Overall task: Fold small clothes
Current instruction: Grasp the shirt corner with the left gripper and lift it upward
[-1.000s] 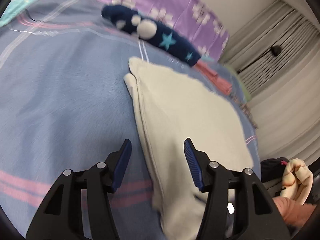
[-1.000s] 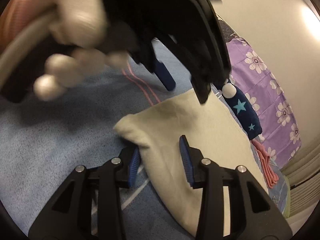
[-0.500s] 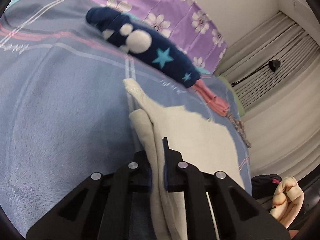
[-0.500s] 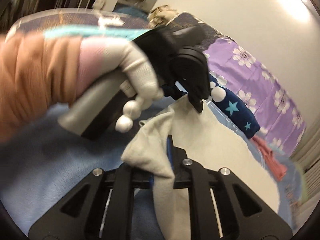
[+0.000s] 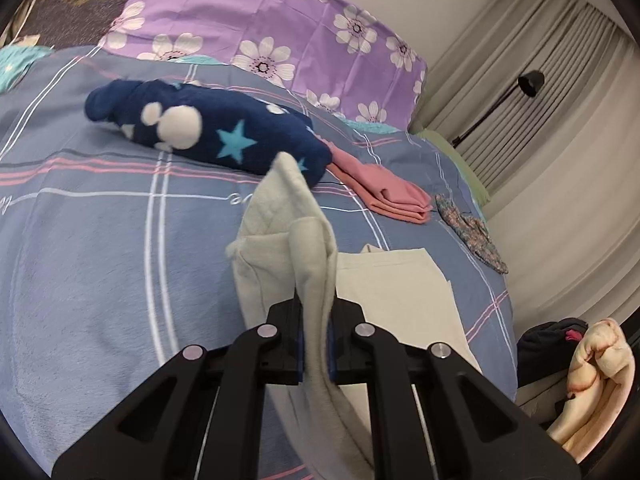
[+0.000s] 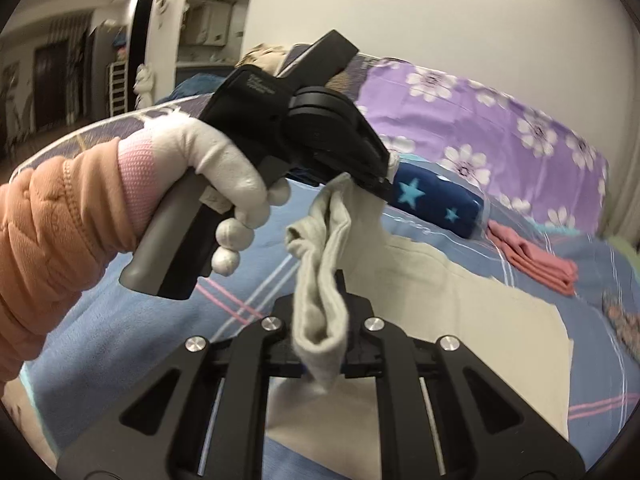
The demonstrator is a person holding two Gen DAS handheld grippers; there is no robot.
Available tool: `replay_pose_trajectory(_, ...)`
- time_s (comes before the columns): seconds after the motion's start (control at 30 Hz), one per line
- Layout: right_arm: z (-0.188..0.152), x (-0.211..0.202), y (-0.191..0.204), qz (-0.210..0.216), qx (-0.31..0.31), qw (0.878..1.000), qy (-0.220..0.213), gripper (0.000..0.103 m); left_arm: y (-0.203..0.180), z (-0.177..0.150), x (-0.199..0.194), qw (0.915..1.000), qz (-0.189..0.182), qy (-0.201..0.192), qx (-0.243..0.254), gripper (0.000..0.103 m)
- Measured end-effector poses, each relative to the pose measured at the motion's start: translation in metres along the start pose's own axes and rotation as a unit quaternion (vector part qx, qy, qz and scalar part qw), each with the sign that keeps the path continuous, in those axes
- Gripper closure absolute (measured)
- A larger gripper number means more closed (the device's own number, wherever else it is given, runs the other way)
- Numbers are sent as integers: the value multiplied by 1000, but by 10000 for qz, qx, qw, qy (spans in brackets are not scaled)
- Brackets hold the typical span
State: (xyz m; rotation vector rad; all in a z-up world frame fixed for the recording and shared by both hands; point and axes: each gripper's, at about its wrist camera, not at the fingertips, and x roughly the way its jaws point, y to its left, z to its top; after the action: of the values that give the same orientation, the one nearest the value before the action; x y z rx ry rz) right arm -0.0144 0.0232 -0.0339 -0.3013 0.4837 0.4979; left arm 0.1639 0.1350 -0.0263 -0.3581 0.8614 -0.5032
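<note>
Both the left gripper (image 5: pixel 316 344) and right gripper (image 6: pixel 322 344) have just clamped shut on one edge of the cream cloth (image 5: pixel 400 292) and lifted it off the bed (image 5: pixel 100 240), so the fold has started

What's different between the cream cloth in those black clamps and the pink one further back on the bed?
The cream cloth is pinched and lifted at one edge by the left gripper and right gripper; the pink cloth lies untouched. The cream one is bunched and partly spread; the pink one is already a neat folded stack. The cream one looks larger. Both sit on the blue plaid bedspread.
</note>
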Motion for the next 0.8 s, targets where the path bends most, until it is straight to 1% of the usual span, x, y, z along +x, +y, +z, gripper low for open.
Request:
replay_pose_trajectory(0.1, -3, -12, -19, -3, 269, 9996, -76, 96, -22, 5, 6, 9999, 124, 35, 88, 95)
replay_pose_trajectory(0.3, -14, -36, -53, 38, 753, 9969, -231, 98, -67, 10, 19, 9994, 259, -66, 238, 95)
replay_pose_trajectory(0.4, -23, -47, -77, 19, 1000, 9946, -289, 98, -90, 10, 29, 9991, 311, -63, 285, 95)
replay_pose_trajectory(0.6, -47, -63, -120, -31, 1535, 9877, -307, 98, -137, 7, 65, 9980, 433, 74, 459, 95)
replay_pose_trajectory(0.7, -66, -72, -149, -74, 1897, 9815, -258, 98, -159, 3, 88, 9972, 464, 170, 554, 95)
replay_pose_trajectory(0.8, -84, -77, -168, -170, 2136, 9766, -167, 98, -179, -4, 111, 9958, 511, 292, 697, 95)
